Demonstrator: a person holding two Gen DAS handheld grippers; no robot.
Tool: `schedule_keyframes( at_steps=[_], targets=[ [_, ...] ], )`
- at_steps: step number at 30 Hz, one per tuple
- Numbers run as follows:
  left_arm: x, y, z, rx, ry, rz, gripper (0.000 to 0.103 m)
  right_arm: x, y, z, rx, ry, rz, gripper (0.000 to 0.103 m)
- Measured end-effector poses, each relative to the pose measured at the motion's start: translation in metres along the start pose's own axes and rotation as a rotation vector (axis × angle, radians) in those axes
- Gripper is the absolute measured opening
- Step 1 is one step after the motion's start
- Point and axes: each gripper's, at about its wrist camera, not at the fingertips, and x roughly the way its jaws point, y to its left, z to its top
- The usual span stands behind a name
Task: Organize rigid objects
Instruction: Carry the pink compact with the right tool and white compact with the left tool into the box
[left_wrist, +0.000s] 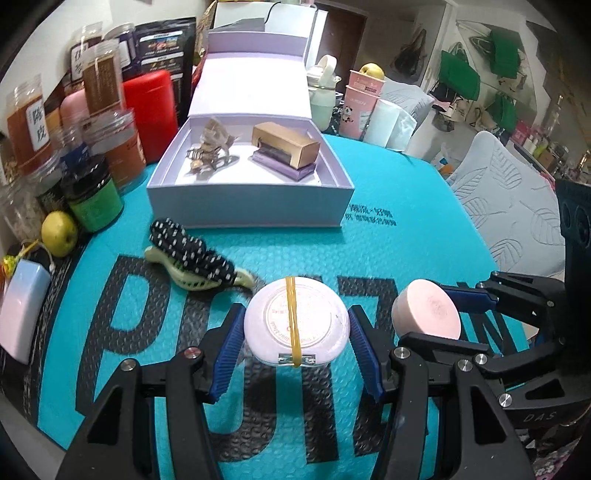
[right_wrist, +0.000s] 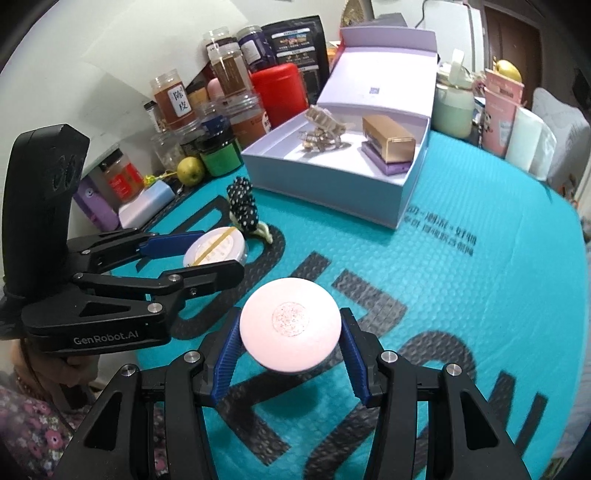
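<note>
- The lavender round case (left_wrist: 295, 321), bound by a yellow rubber band (left_wrist: 291, 314) across its lid, sits clamped between the blue ribbed pads of the left tool (left_wrist: 295, 339), held clear above the mat.
- Its circular lid label carries small print too fine to read; a small metal hinge shows at its near edge.
- The pink round case (right_wrist: 290, 325) is gripped the same way in the right tool (right_wrist: 290, 341), one pad on each side, with a mottled round emblem at the centre of its lid.
- The two tools are side by side, the pink case just right of the lavender one.
- The left tool's body reads "GenRobot.AI" in the right wrist view.
- Below lies the teal mat (left_wrist: 388, 251) on the worktop, printed with large dark letters and a smaller line of Chinese characters that I cannot read.
- A green hair claw with a black-and-white dotted bow (left_wrist: 192, 254) lies on the mat just beyond the lavender case, to its left.
- Farther off stands an open lilac gift box (left_wrist: 251, 199), lid raised; inside are a gold rectangular box (left_wrist: 286, 144) on a purple one at right and a bronze-coloured hair clip (left_wrist: 210, 151) at left.
- At far left, jars (left_wrist: 103, 77) crowd together with a red canister (left_wrist: 151, 110); one amber jar is labelled "陈皮".
- A yellow-green apple (left_wrist: 59, 233) is near the jars.
</note>
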Motion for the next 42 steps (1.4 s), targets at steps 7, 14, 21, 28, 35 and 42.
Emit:
schedule_keyframes(
  at_steps=[7, 14, 21, 28, 35, 42],
  targets=[
    [0.000, -0.008, 0.023, 0.021, -0.027, 0.004, 0.056, -0.008, -0.012, 0.020, -0.038, -0.036, 0.000, 0.051],
    [0.002, -0.010, 0.045, 0.042, -0.044, 0.015, 0.056, -0.011, -0.022, 0.037, -0.054, -0.082, 0.010, 0.051],
    [0.004, -0.008, 0.072, 0.062, -0.084, 0.028, 0.056, -0.015, -0.030, 0.061, -0.090, -0.118, 0.017, 0.051],
    [0.010, 0.000, 0.098, 0.081, -0.109, 0.035, 0.056, -0.014, -0.036, 0.091, -0.127, -0.147, 0.036, 0.051],
    [0.017, 0.015, 0.122, 0.090, -0.126, 0.062, 0.056, -0.004, -0.046, 0.120, -0.150, -0.166, 0.044, 0.051],
    [0.028, 0.031, 0.147, 0.102, -0.141, 0.093, 0.056, 0.010, -0.053, 0.150, -0.183, -0.188, 0.039, 0.051]
  ],
)
